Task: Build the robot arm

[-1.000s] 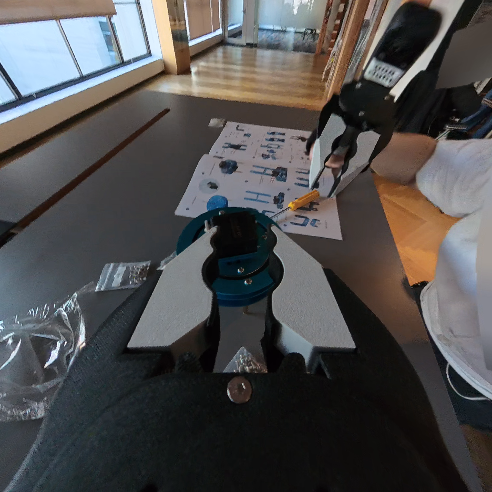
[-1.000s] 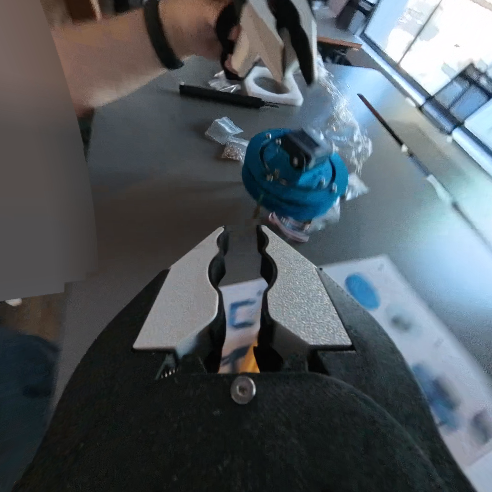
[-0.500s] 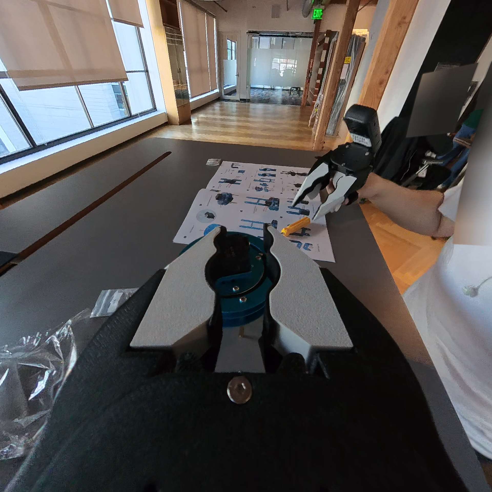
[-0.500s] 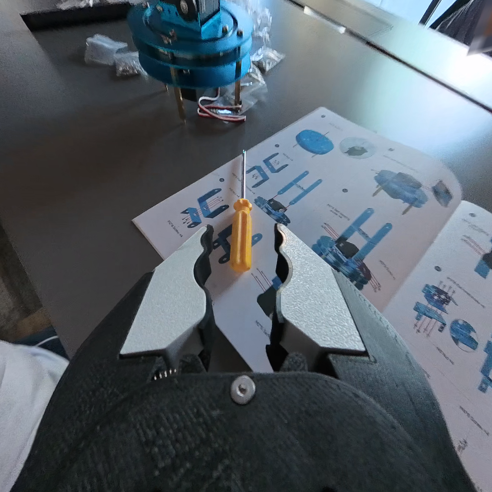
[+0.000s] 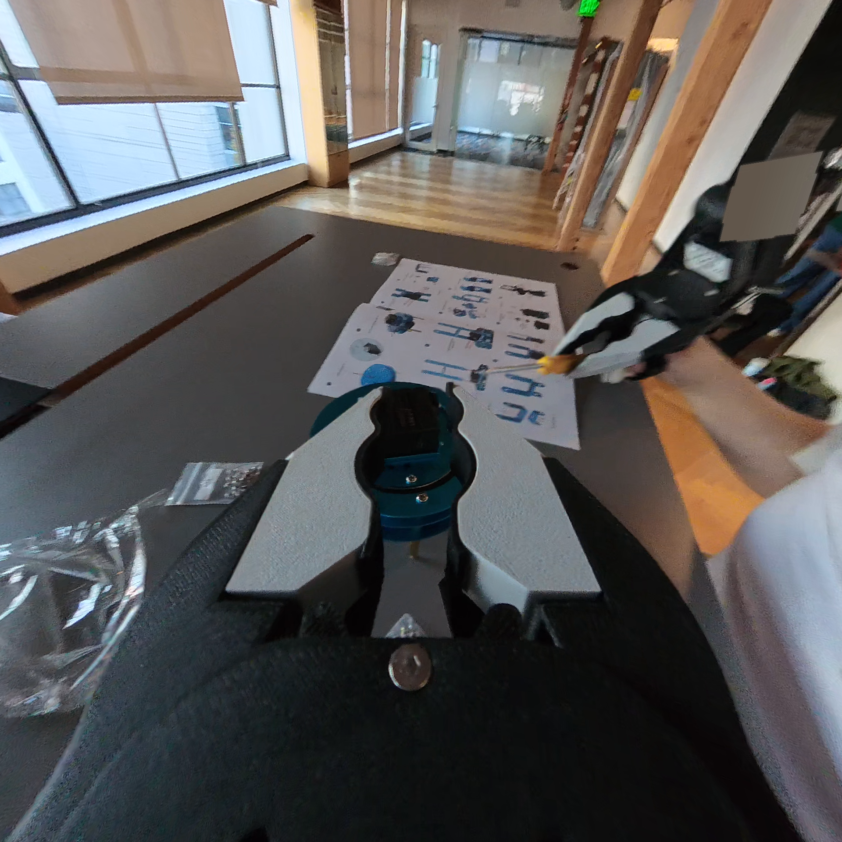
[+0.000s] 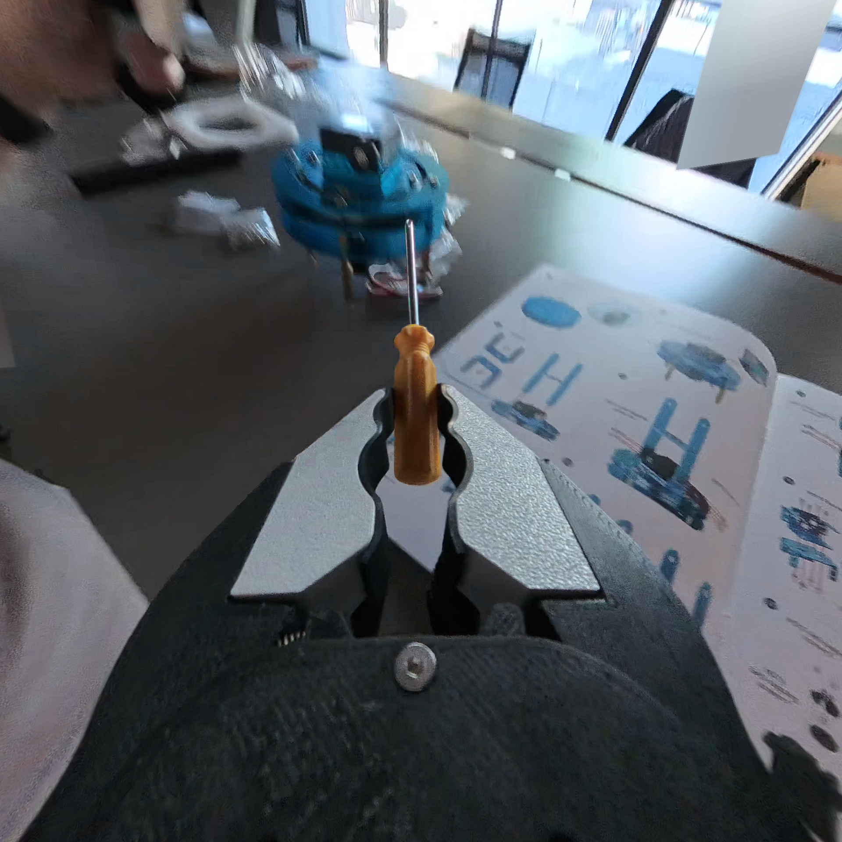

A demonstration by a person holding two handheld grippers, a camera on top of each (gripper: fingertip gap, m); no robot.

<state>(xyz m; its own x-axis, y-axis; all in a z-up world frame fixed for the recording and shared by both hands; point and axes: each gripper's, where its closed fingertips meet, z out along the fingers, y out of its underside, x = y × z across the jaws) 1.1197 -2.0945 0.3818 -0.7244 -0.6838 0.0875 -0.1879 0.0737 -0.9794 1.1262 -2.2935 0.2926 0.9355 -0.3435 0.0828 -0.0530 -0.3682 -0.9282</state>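
Screwdriver (image 6: pixel 415 423), clamped in the right gripper (image 6: pixel 414 396), points far toward the blue base (image 6: pixel 360 200), which the left gripper (image 5: pixel 412 401) grasps.

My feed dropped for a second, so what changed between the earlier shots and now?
The right claw closed on the screwdriver, which lay on the instruction sheet half a second ago, and lifted it, shaft pointing toward the blue base. The left claw stays clamped on the black block atop that base; the sheet and bags are unmoved.

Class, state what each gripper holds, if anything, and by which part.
Right gripper: orange screwdriver, clamped by its handle. Left gripper: black block atop the blue round assembly.
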